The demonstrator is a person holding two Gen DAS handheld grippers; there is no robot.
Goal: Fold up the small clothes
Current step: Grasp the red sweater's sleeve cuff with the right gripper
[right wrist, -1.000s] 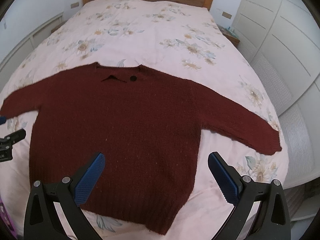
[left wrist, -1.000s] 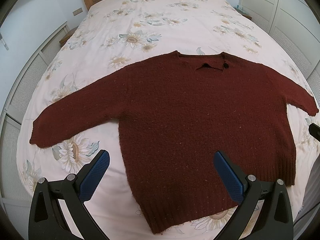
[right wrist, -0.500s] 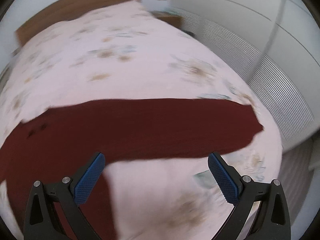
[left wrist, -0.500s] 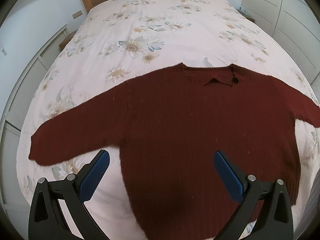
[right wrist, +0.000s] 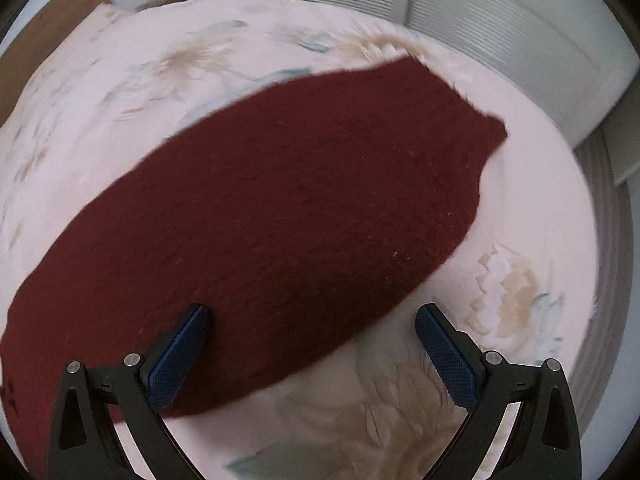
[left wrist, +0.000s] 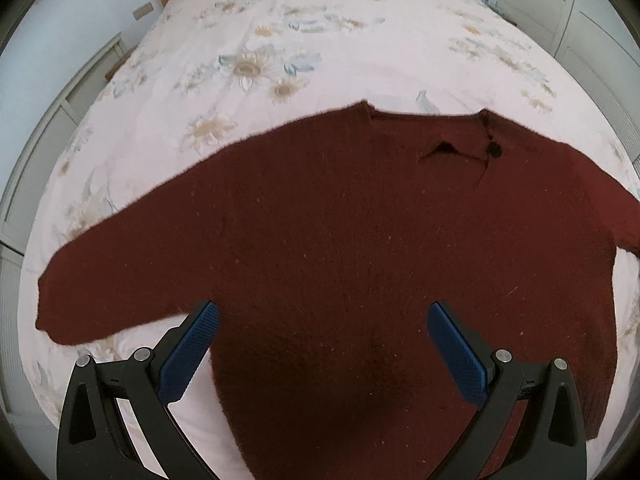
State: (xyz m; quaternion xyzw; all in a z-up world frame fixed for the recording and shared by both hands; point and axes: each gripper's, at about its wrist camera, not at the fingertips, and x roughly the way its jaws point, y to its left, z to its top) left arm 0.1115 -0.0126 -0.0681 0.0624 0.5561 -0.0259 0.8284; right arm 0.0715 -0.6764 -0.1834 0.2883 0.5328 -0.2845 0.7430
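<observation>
Dark red sweater (left wrist: pixel 360 240), pink floral bedspread (left wrist: pixel 320 40)

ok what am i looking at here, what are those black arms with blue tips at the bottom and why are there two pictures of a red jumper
Those are two hand-held grippers, one in each of a person's hands, each with a fisheye camera looking forward along its fingers.

One picture is from the left gripper, above the body of a dark red knitted sweater lying flat on a floral pale pink bedspread.

The other is from the right gripper, over one sleeve of that sweater.

Both grippers are open and hold nothing. The blue tips are their grip pads.
</observation>
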